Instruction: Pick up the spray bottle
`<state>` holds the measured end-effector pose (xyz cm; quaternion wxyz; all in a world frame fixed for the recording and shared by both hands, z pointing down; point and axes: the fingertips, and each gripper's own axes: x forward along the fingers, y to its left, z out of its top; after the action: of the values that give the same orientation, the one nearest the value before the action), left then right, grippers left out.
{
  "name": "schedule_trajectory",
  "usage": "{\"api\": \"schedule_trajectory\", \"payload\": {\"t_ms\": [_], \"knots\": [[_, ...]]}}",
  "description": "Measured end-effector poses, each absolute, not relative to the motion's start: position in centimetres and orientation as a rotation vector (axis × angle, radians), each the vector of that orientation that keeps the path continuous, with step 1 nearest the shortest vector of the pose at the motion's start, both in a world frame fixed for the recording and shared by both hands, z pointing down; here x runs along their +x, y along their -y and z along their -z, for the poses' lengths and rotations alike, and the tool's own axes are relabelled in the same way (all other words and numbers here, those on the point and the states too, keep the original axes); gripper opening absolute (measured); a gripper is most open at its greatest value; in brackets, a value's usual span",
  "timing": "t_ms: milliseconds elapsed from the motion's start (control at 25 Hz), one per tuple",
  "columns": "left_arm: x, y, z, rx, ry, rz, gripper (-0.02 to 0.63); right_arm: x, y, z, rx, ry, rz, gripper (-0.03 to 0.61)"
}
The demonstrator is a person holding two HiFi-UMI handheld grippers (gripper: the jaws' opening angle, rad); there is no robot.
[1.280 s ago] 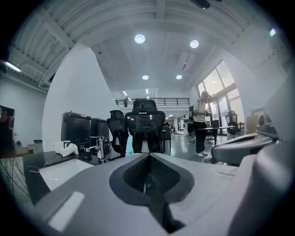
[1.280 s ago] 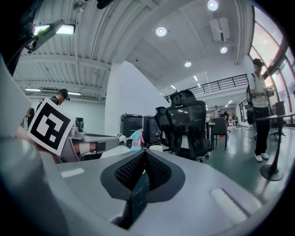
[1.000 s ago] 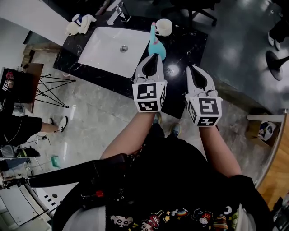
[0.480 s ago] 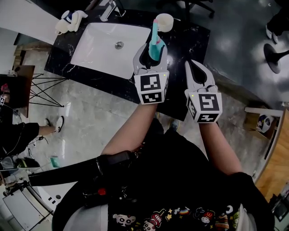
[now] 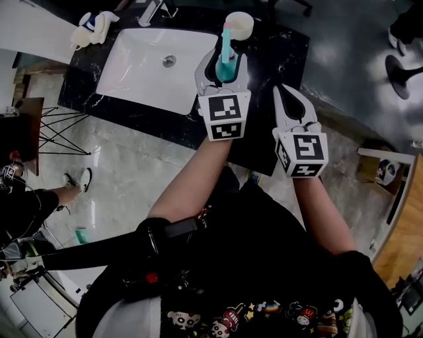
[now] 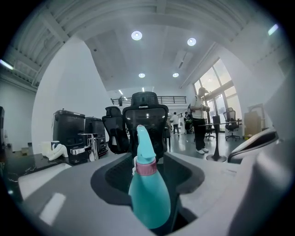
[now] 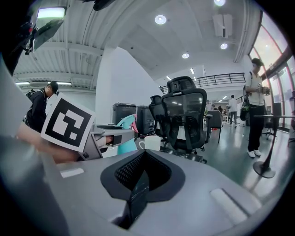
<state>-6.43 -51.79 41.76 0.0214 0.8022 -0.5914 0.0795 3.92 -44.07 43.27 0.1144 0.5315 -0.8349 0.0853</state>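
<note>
The teal spray bottle with a pink collar stands upright on the black counter, just in front of a white cup. My left gripper reaches over the counter with its jaws closed against the bottle's body, one on each side. In the left gripper view the bottle fills the gap between the jaws, nozzle up. My right gripper hovers to the right, shut and empty. From the right gripper view the bottle shows behind the left gripper's marker cube.
A white sink basin is set into the counter left of the bottle, with a faucet and a white object at its far edge. Office chairs stand beyond the counter. A person stands at far right.
My left gripper has moved forward from short of the bottle until its jaws flank and grip the bottle. The right gripper has stayed beside it, shut.
</note>
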Motion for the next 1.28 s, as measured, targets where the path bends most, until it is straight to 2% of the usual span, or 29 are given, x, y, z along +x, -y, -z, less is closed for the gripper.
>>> {"api": "schedule_trajectory", "payload": {"t_ms": [360,440,800,1280], "knots": [[-6.3,53.1,-41.2,2.509,1.843,-0.284,0.196,3.6,44.3,-43.9,1.560,2.441,-0.284,0.025],[-6.4,53.2,-41.2,2.514,1.841,-0.299,0.149,3.6,44.2,-43.8,1.565,2.443,-0.282,0.025],[-5.9,52.6,-40.3,2.551,1.804,-0.283,0.147,3.9,44.1,-43.4,1.588,2.437,-0.282,0.025],[-6.0,46.6,-34.3,2.626,1.813,-0.201,0.147,4.1,43.3,-39.3,1.634,2.497,-0.207,0.025]]}}
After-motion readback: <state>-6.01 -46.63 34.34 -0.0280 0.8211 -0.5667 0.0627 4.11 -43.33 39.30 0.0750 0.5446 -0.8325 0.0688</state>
